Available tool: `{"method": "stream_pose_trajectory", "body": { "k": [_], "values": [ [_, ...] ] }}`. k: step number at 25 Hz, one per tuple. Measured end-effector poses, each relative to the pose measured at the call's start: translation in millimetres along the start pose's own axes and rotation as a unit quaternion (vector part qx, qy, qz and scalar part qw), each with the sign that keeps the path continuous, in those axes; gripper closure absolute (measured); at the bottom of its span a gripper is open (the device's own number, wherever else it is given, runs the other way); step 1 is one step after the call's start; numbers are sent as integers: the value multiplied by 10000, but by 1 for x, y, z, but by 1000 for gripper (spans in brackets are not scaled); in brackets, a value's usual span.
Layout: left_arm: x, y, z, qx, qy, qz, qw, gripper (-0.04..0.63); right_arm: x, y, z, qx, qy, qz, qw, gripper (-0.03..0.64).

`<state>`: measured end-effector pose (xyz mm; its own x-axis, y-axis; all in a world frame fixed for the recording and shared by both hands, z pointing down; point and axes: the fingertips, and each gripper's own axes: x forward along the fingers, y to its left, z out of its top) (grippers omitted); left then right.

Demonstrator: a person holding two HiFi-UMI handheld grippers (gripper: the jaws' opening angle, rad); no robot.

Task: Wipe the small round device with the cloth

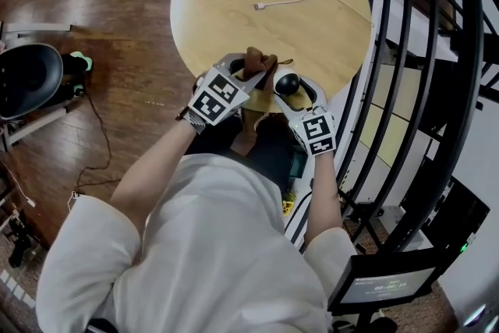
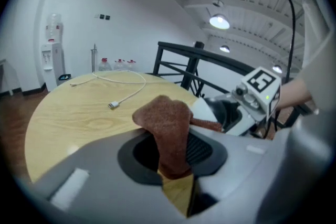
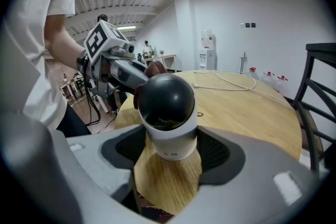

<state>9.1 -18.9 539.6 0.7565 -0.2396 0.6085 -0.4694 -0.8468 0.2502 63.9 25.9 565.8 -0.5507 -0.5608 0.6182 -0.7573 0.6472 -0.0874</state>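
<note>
Left tool (image 2: 172, 165) clamps the cloth (image 2: 165, 123); right tool (image 3: 169, 152) grips the round device (image 3: 167, 105); contact between them is hard to tell.

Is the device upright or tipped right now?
Upright: the device shows its dark dome on top and its white base below, held in the right gripper.
</note>
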Motion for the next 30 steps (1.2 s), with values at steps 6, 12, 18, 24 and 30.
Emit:
{"method": "stream_pose_trajectory", "body": {
  "k": [6, 12, 18, 24, 30],
  "values": [
    [-36, -14, 40, -140, -1041, -47, 9945, 491, 3, -5, -3, 611, -136, -795, 9949, 311],
    [-36, -43, 65, 218, -1100, -291, 9933, 492, 6, -8, -6, 1211, 40, -1752, 9771, 313],
    [-12, -46, 56, 829, -551, 62, 9950, 492, -11, -4, 0, 585, -12, -1307, 9897, 277],
    [-4, -38, 45, 997, -170, 107, 9948, 492, -13, -4, -1, -721, 230, -64, 9971, 276],
    [5, -27, 14, 1314, 485, 121, 9901, 495, 10, -5, 8, -1351, 449, 498, 9886, 275]
  ]
}}
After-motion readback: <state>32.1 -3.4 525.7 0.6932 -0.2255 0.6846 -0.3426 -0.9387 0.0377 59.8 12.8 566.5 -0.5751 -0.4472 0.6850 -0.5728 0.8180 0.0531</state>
